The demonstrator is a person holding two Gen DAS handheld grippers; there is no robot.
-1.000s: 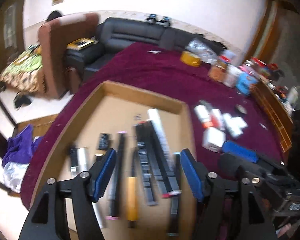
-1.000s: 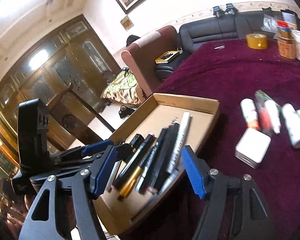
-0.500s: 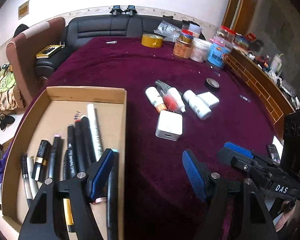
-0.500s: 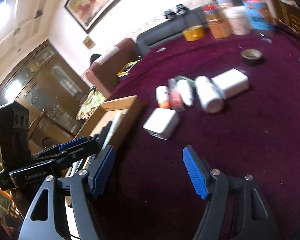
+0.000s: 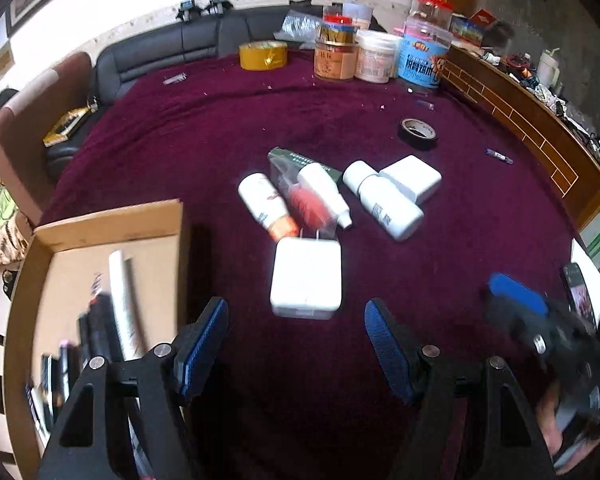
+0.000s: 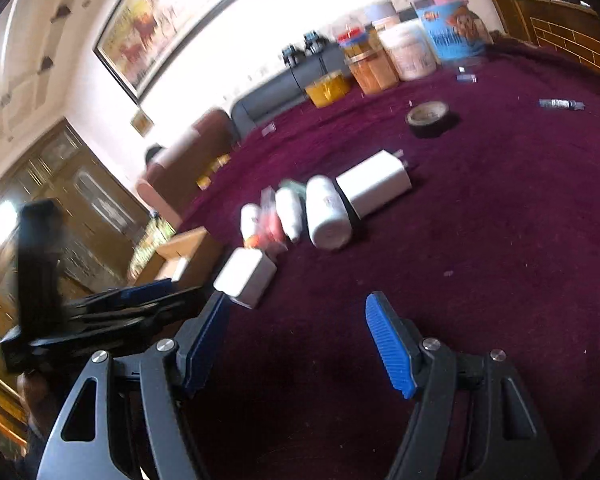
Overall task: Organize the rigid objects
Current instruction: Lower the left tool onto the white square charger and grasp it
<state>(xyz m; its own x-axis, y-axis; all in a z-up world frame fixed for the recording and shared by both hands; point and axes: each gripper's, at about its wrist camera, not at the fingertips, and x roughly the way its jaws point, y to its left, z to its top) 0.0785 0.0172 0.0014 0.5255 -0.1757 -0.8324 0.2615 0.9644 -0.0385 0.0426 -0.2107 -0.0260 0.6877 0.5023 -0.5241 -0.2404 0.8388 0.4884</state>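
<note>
A white charger block lies on the maroon cloth just ahead of my left gripper, which is open and holds nothing. Behind the block lie an orange-capped white bottle, a red item in a clear bag, a slim white bottle, a large white bottle and a second white charger. The cardboard box with several pens sits at the left. My right gripper is open and empty, and the near charger block lies just beyond its left fingertip.
A black tape roll lies further back on the cloth. A yellow tape roll and several jars stand at the far edge. A wooden ledge runs along the right, and a sofa and an armchair stand behind.
Both views have swung from the pen box towards the cluster of bottles and chargers, which is now closer. Both grippers stayed open and empty.
</note>
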